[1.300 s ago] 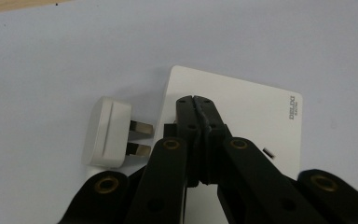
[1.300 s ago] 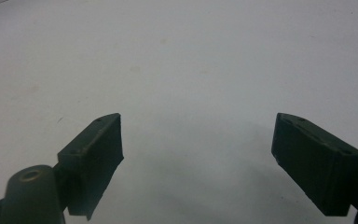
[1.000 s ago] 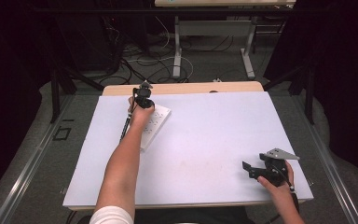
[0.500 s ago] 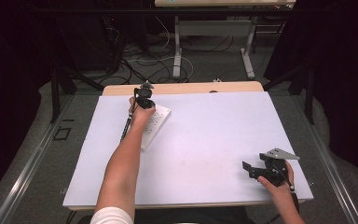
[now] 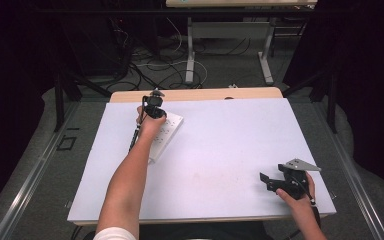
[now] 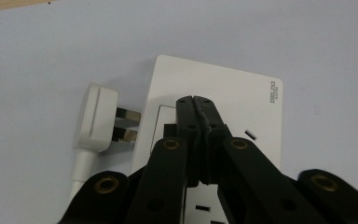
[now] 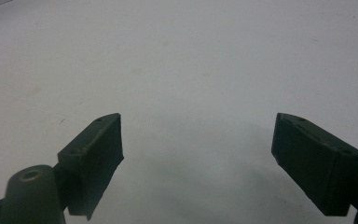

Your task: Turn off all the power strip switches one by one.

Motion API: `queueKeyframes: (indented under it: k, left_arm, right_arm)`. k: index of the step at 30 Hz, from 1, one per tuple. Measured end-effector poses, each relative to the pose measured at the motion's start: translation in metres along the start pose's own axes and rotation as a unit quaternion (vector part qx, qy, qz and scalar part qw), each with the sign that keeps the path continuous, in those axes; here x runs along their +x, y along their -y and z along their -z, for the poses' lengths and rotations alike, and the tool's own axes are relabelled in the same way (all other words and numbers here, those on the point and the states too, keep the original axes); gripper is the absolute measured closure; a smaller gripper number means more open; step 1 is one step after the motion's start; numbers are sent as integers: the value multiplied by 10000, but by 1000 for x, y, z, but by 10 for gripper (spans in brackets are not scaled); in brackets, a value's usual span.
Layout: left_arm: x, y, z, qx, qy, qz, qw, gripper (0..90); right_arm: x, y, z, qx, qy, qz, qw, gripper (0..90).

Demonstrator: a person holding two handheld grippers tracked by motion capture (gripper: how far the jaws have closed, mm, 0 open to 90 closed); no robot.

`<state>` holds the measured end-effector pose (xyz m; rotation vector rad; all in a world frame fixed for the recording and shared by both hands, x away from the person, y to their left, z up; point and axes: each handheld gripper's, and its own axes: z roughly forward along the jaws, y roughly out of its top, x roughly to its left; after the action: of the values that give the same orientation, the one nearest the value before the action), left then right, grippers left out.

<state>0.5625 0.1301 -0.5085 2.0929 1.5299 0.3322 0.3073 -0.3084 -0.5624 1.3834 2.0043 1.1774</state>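
A white power strip (image 5: 166, 134) lies on the white table top (image 5: 230, 145) at the far left. In the left gripper view the strip (image 6: 242, 100) has a rectangular rocker panel near its end. A white plug (image 6: 95, 116) with a white cord lies flat beside it, its metal prongs touching the strip's edge. My left gripper (image 6: 196, 100) is shut, with its joined tips over the rocker panel and nothing held between them. In the high view the left gripper (image 5: 154, 106) hovers over the strip's far end. My right gripper (image 5: 266, 182) rests near the front right corner, open and holding nothing (image 7: 198, 135).
A wooden table edge (image 5: 195, 94) shows beyond the white sheet. Behind the table are cables on the floor (image 5: 155, 65) and the legs of another desk (image 5: 191, 50). A black cord (image 5: 134, 134) runs along the person's left forearm.
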Motion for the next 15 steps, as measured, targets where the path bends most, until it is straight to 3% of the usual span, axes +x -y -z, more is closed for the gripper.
queueKeyframes:
  k: [5,8,15]
  left_arm:
    - [-5,2,14,-163,108,-72,9998,900]
    - [-7,6,21,-200,229,-143,9994,856]
    - [-6,18,34,-370,406,-123,9984,799]
  right_arm:
    - [1,0,0,4,-22,-3,10000,161]
    - [0,-1,0,-10,-14,28,10000,161]
    - [2,-1,0,-34,-16,34,10000,161]
